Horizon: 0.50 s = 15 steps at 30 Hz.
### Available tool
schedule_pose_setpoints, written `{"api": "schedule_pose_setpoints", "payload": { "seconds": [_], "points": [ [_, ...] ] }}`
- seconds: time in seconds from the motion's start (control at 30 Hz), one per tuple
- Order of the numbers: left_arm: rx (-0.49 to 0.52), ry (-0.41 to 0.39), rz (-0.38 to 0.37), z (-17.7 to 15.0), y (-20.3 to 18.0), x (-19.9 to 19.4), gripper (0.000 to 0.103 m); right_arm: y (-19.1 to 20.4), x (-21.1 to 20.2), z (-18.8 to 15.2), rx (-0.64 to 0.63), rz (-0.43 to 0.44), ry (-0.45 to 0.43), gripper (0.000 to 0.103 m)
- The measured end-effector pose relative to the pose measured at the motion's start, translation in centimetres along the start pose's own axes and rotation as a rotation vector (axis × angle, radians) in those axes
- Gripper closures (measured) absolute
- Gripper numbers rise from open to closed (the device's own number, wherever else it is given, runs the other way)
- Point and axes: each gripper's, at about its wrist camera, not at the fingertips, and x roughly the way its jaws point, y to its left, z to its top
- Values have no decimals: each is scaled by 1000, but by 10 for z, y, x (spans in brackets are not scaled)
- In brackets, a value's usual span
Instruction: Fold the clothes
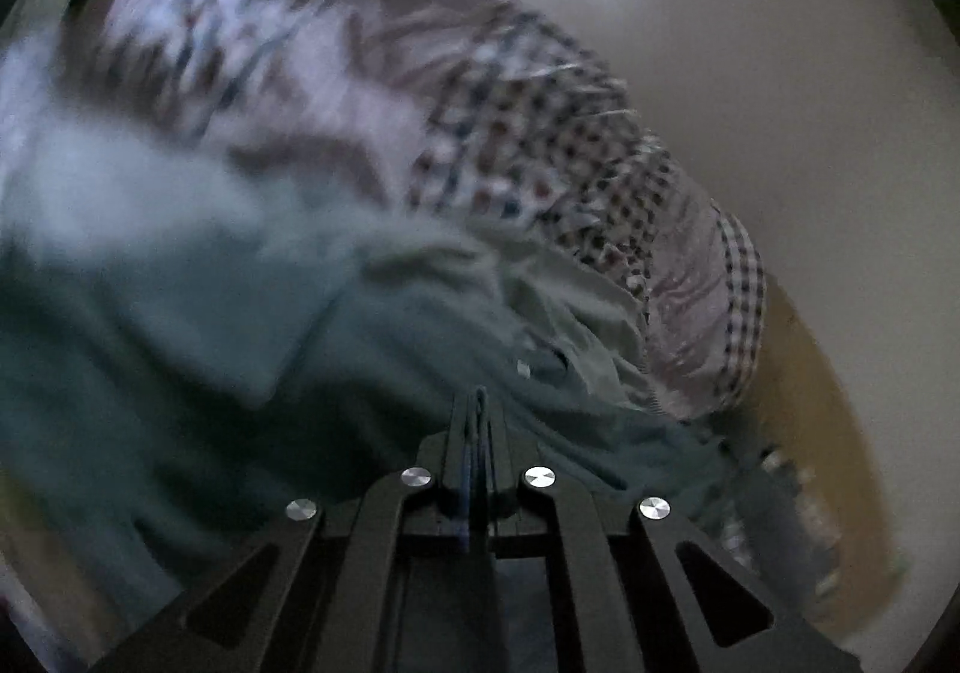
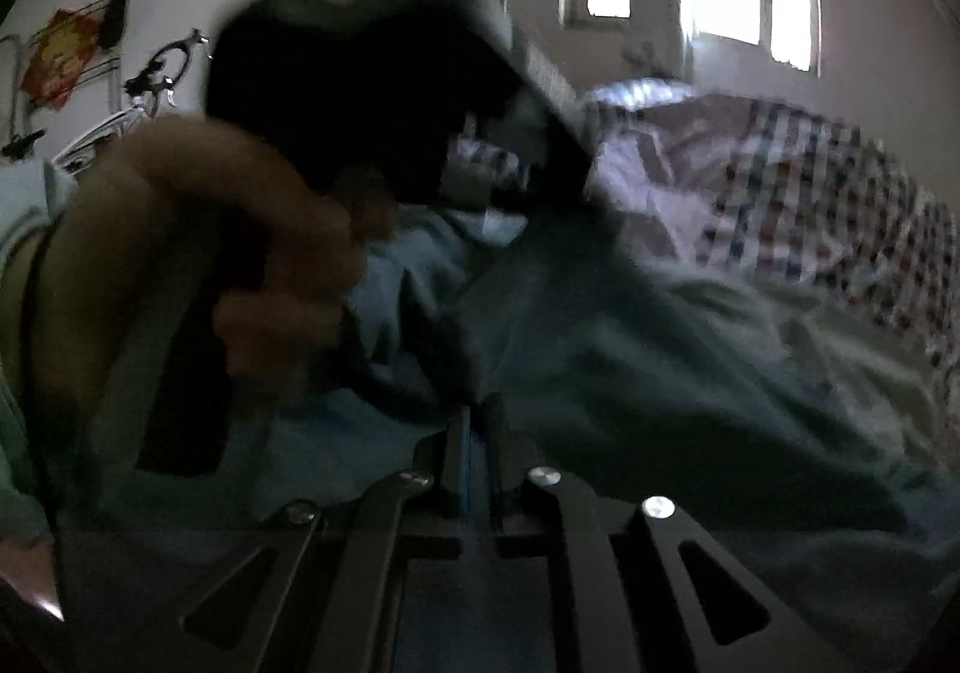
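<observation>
Left gripper: jaws fully together, thin fold of teal garment seemingly pinched at tips; blur leaves grip unsure. Garment spread over checked bedding, touching it.

Right gripper: jaws nearly together, narrow slit; teal cloth lies at tips, whether pads press it cannot tell. Person's hand on left gripper's handle, left of frame.

No container visible.
</observation>
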Motion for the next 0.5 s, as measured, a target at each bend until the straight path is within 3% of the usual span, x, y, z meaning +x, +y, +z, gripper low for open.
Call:
{"api": "schedule_pose_setpoints", "payload": {
  "seconds": [0.1,0.2,0.33,0.43,0.47,0.5],
  "points": [
    [61,-28,39,5,10,9,102,-14,-9,-13,29,-3,48,78],
    [50,-31,86,4,27,20,102,-52,-45,-29,92,-64,41,58],
    [71,-5,168,-4,44,37,101,-131,-122,-63,284,-239,44,56],
    [86,-9,193,-1,42,39,98,-163,-182,-99,411,-356,45,55],
    [86,-18,195,-1,40,36,94,-167,-200,-112,447,-387,44,55],
    [85,-30,196,0,38,31,77,-168,-217,-126,484,-410,42,54]
  ]
}}
